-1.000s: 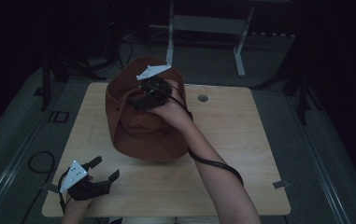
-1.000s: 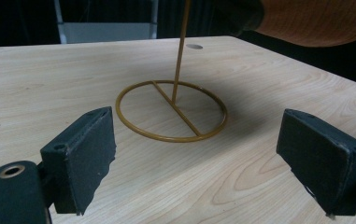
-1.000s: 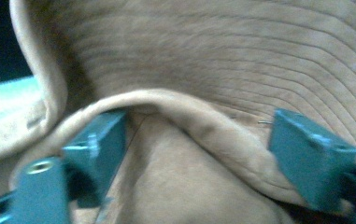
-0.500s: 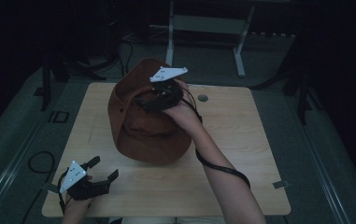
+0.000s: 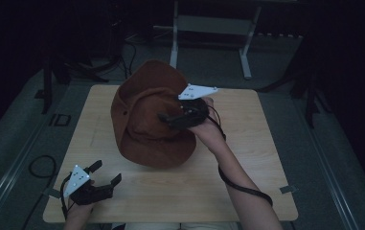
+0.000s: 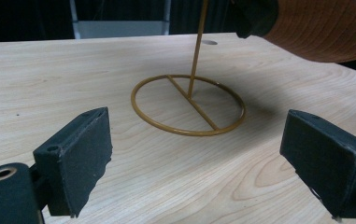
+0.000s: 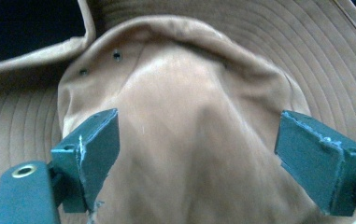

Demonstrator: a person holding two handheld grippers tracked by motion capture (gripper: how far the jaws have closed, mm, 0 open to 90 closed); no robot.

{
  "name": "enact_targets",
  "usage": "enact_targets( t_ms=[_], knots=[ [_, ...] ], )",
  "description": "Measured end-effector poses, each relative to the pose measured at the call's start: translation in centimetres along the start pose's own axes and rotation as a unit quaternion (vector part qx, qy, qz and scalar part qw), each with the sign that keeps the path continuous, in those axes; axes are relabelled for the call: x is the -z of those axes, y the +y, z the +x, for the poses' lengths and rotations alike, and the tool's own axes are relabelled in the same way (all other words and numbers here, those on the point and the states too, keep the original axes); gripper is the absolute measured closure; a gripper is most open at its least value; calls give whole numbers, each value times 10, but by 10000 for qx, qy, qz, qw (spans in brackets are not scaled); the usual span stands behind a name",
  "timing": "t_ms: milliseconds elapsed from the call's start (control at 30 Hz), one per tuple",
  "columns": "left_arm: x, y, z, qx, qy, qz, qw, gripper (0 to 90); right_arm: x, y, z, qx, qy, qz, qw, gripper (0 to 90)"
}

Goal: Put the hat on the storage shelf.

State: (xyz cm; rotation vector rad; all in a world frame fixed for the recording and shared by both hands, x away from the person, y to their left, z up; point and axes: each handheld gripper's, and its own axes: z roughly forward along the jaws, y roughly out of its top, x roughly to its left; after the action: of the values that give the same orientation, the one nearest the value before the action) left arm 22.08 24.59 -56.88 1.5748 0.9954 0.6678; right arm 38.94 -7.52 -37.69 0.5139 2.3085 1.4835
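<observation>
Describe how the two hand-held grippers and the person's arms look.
Each hand-held gripper, left and right, has a black body with two blocky dark jaws and a pale grey three-cornered plate on top. A dark cable trails from the right one along the forearm. No sleeves are visible.

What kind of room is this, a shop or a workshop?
Probably a dim recording lab: one bare wooden table on a dark floor, a brown hat beside a wire hat stand, and metal frame legs behind.
</observation>
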Motion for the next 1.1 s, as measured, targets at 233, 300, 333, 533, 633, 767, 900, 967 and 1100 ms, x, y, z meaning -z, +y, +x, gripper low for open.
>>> enact_targets(
  t_ms=[233, 300, 333, 533, 633, 767, 900, 967, 1100],
  knots=[
    [-3, -2, 0, -34, 16, 94, 9999, 99, 23, -28, -5, -111, -85, 15, 9999, 141],
    [-3, -3, -1, -45, 32, 122, 9999, 99, 30, -40, -8, -188, -109, 32, 9998, 141],
    [-4, -3, -1, -33, 31, 138, 9999, 99, 32, -45, -9, -245, -89, 47, 9996, 141],
    [-6, -4, -1, -58, 36, 218, 9997, 100, 47, -79, -11, -394, -208, 179, 9988, 141],
    [-6, -5, -1, -53, 37, 236, 9997, 100, 54, -95, -12, -475, -266, 191, 9983, 141],
    [-7, -5, -1, -46, 76, 253, 9996, 100, 63, -117, -11, -531, -326, 261, 9977, 143],
    [-7, -6, -1, -43, 77, 265, 9996, 100, 70, -139, -10, -622, -401, 346, 9967, 143],
    [-7, -6, -1, -44, 80, 268, 9996, 100, 73, -153, -8, -675, -444, 326, 9962, 143],
    [-8, -6, -1, -26, 64, 286, 9996, 100, 78, -176, -6, -783, -542, 282, 9951, 143]
  ],
)
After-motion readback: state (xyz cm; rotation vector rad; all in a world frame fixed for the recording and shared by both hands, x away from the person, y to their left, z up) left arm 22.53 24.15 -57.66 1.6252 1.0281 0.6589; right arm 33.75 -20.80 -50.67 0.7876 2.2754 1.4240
